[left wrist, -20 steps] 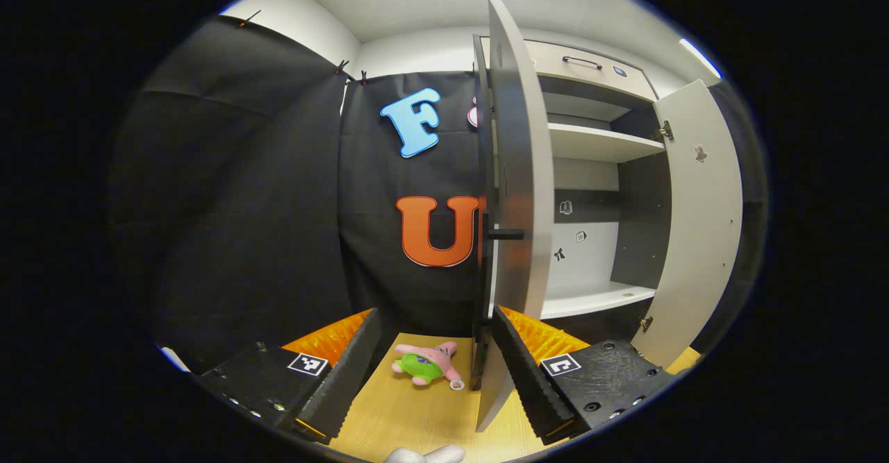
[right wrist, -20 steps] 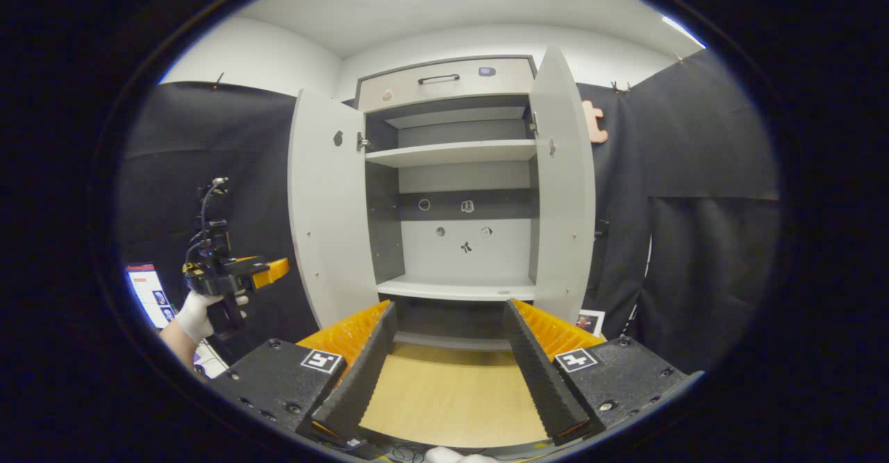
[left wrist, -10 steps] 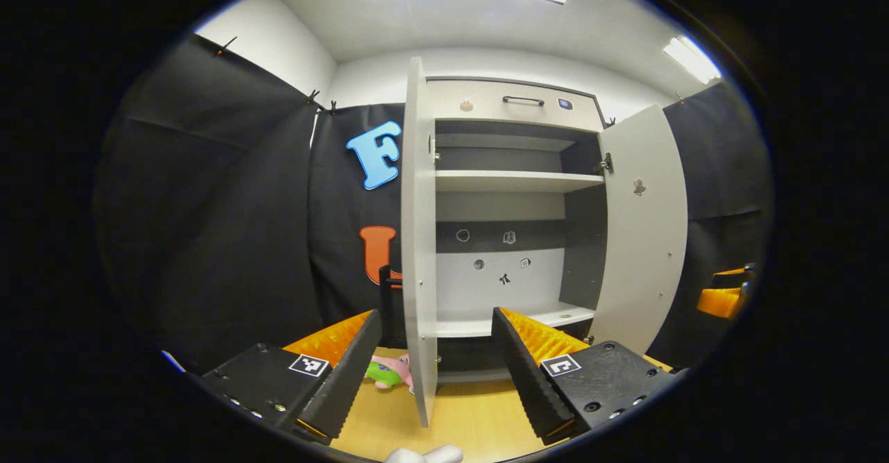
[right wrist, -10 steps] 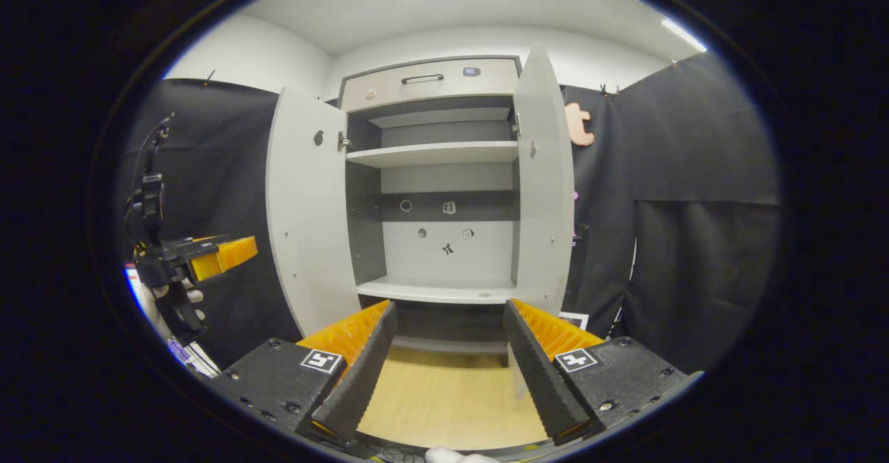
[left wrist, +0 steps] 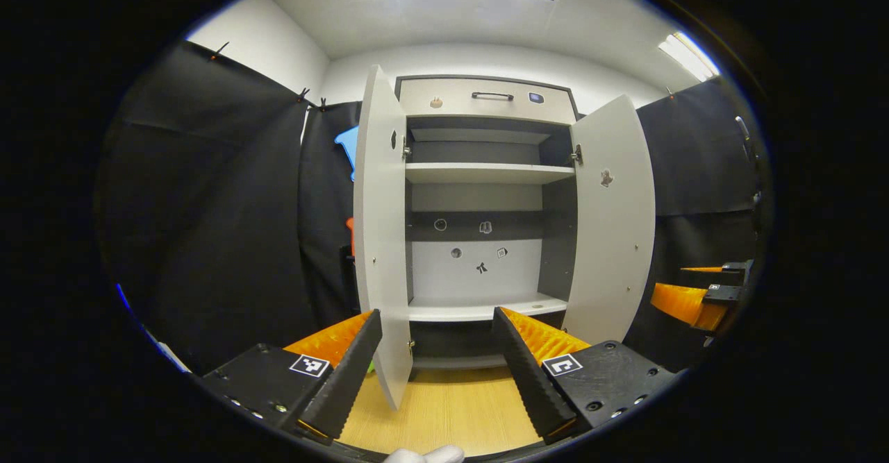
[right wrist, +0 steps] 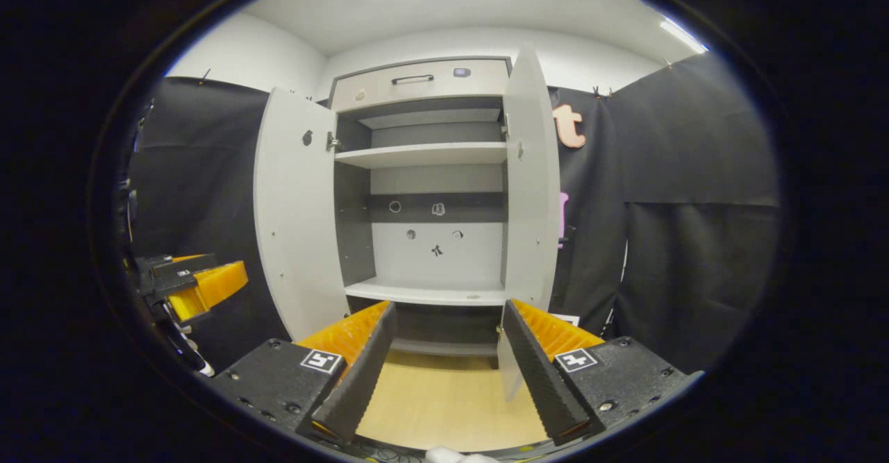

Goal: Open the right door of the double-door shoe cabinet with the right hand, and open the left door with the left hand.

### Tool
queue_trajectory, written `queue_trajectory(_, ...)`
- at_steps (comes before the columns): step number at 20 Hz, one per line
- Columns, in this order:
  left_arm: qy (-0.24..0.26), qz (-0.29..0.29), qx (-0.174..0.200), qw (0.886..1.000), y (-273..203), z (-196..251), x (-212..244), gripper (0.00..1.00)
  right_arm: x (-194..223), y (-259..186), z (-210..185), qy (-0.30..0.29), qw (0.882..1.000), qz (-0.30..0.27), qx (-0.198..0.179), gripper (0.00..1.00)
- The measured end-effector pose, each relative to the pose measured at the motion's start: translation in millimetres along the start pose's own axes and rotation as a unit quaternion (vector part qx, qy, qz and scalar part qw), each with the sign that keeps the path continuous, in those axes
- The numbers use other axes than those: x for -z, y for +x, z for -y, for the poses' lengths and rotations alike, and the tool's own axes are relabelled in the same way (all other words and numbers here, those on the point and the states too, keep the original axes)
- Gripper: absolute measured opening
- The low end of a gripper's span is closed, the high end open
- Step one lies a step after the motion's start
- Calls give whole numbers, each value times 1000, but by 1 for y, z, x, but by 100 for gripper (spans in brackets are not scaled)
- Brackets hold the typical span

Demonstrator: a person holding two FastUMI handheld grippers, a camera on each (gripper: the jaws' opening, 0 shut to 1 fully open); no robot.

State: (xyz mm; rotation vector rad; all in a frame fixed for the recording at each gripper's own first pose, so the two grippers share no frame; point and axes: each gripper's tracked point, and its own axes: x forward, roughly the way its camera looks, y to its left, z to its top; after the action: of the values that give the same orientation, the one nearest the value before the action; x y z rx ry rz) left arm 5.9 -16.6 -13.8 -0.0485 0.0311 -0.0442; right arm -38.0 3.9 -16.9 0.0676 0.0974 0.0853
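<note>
The pale grey shoe cabinet (left wrist: pixel 486 171) faces me with both doors swung open. In the left gripper view the left door (left wrist: pixel 378 241) stands nearly edge-on just beyond my left gripper (left wrist: pixel 436 314), which is open and holds nothing. The right door (left wrist: pixel 611 220) hangs wide open. My right gripper (left wrist: pixel 670 281) floats at the far right of that view. In the right gripper view the right gripper (right wrist: pixel 448 305) is open and bare, set back from the right door (right wrist: pixel 529 192). The left door (right wrist: pixel 292 220) and the left gripper (right wrist: pixel 221 266) sit to its left.
A drawer with a dark handle (left wrist: pixel 492 95) tops the cabinet. Inside are two bare shelves and small stickers on the back panel (right wrist: pixel 437 248). Light wood floor (left wrist: pixel 444 407) lies in front, and black cloth walls close in on both sides.
The left gripper has pulled back from the left door's edge and turned to face the cabinet front; the plush toy on the floor is now hidden. The right gripper has shifted slightly.
</note>
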Motion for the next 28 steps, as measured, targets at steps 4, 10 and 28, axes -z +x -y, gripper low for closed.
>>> queue_trajectory(4,18,3,-21,1000,-8,-8,0,95,5,3,2,-3,1000,-4,7,93)
queue_trajectory(10,17,9,-23,1000,-9,-11,-1,95,2,3,-4,-1,1000,-1,8,94)
queue_trajectory(28,18,1,-1,1000,-4,-4,3,95,4,0,-8,-3,1000,-3,15,94)
